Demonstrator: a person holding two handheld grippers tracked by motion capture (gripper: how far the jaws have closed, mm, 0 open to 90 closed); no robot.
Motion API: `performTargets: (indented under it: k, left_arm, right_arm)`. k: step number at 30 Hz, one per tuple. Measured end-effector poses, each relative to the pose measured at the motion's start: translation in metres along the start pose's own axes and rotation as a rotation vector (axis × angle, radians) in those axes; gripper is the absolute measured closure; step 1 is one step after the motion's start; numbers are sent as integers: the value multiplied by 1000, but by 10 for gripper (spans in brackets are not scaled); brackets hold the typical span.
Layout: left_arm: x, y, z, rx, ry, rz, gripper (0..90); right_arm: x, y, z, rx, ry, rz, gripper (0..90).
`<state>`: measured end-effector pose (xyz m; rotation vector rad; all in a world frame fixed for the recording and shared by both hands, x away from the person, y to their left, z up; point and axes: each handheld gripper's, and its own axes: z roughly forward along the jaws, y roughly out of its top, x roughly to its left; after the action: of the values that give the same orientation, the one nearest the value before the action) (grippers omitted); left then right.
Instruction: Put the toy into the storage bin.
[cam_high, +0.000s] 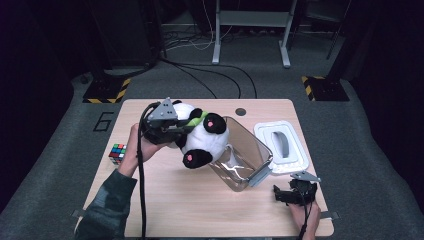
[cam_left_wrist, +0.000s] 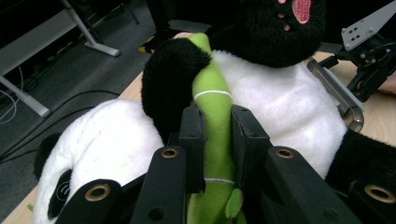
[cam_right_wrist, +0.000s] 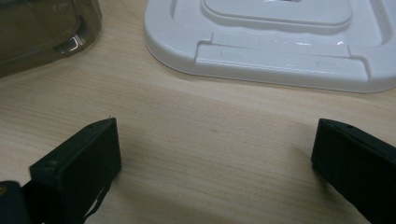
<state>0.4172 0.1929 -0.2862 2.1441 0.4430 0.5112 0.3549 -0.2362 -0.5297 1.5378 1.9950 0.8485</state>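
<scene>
A black-and-white panda plush (cam_high: 202, 135) with pink paw pads hangs over the table at the open mouth of a clear plastic bin (cam_high: 242, 155) that lies tilted on its side. My left gripper (cam_high: 184, 126) is shut on the green bamboo stalk (cam_left_wrist: 215, 130) sewn to the panda's front; both pads press against it in the left gripper view (cam_left_wrist: 216, 140). My right gripper (cam_high: 291, 194) rests low on the wood near the front right corner, jaws wide apart with bare table between them (cam_right_wrist: 212, 154). The bin's white lid (cam_high: 281, 146) lies flat just beyond it.
A Rubik's cube (cam_high: 118, 153) sits at the table's left edge. The wooden table (cam_high: 200, 210) has bare room along its front. The floor behind holds cables, desk legs and yellow-black striped stands.
</scene>
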Motion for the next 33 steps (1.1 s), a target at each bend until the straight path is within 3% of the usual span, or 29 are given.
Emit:
performTargets:
  k: [18,25,33]
  left_arm:
    - [-5,28,38,-2,-85,81,762]
    - [-8,37,54,5,-115,132,762]
    - [-12,40,70,18,-135,145,762]
  right_arm:
    - [0,0,0,-1,0,0,10]
    - [0,0,0,0,0,3,11]
    - [0,0,0,-1,0,5,11]
